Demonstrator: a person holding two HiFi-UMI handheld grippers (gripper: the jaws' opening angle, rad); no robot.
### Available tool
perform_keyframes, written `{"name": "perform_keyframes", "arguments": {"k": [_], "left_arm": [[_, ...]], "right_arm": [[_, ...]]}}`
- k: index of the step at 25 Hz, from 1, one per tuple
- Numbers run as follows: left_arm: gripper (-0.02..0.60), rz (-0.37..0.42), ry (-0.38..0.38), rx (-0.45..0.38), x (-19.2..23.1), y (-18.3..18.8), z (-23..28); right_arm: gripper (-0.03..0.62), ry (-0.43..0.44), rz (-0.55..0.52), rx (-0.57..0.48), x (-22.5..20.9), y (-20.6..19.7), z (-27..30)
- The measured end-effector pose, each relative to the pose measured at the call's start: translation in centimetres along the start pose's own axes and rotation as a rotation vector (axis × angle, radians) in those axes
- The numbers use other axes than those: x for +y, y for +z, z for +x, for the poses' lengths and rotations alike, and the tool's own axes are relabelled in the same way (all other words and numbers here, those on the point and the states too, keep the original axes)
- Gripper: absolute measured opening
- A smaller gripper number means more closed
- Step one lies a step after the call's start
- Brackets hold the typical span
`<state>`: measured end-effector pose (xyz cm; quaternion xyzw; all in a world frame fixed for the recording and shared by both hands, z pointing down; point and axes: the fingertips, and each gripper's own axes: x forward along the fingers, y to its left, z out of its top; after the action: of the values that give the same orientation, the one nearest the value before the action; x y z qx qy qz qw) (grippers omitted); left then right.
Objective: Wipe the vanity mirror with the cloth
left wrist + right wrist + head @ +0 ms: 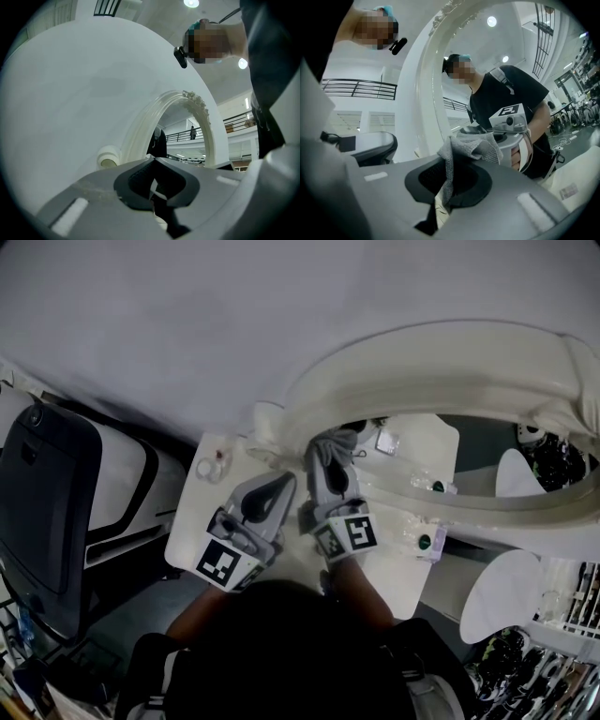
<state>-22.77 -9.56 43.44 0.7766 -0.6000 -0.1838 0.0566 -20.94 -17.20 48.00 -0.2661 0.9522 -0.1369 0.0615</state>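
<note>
Head view: right gripper [328, 470] clamps a grey cloth [336, 442] at the foot of the white arched mirror [441, 357]; left gripper [281, 482], jaws together on nothing, sits just beside it over the tabletop [192, 521].

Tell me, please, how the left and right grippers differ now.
The right gripper has its claw shut on the grey cloth; the left gripper has its claw shut on nothing. The right gripper sits nearer the mirror than the left gripper. Both point toward the mirror.

White tabletop [192, 521] bears a green-capped bottle [427, 542].
</note>
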Motion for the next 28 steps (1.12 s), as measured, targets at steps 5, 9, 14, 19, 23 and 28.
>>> {"name": "perform_keyframes", "arguments": {"k": [5,9,14,19,23,28], "left_arm": [[0.003,0.025,-0.029,-0.024,-2.0,0.8,-0.4],[0.003,0.038,-0.047,-0.041,-4.4,1.6,-0.5],[0.002,0.068,-0.103,-0.033,-7.6,1.7,-0.5],[0.003,0.066,-0.149,-0.009,-11.0,0.9,-0.1],[0.003,0.061,-0.208,-0.006,-13.7,0.4,0.7],[0.003,0.043,-0.271,0.002,-16.4,-0.7,1.1]], "right_arm": [[0.017,-0.019,0.022,-0.031,0.3,1.0,-2.1],[0.017,-0.037,0.019,-0.081,0.0,3.2,-4.8],[0.017,-0.101,0.01,-0.161,-1.4,6.3,-8.8],[0.017,-0.188,0.001,-0.22,-3.5,8.1,-14.1],[0.017,-0.268,-0.015,-0.264,-5.2,9.4,-18.7],[0.017,-0.357,-0.029,-0.307,-6.4,10.4,-23.8]]}}
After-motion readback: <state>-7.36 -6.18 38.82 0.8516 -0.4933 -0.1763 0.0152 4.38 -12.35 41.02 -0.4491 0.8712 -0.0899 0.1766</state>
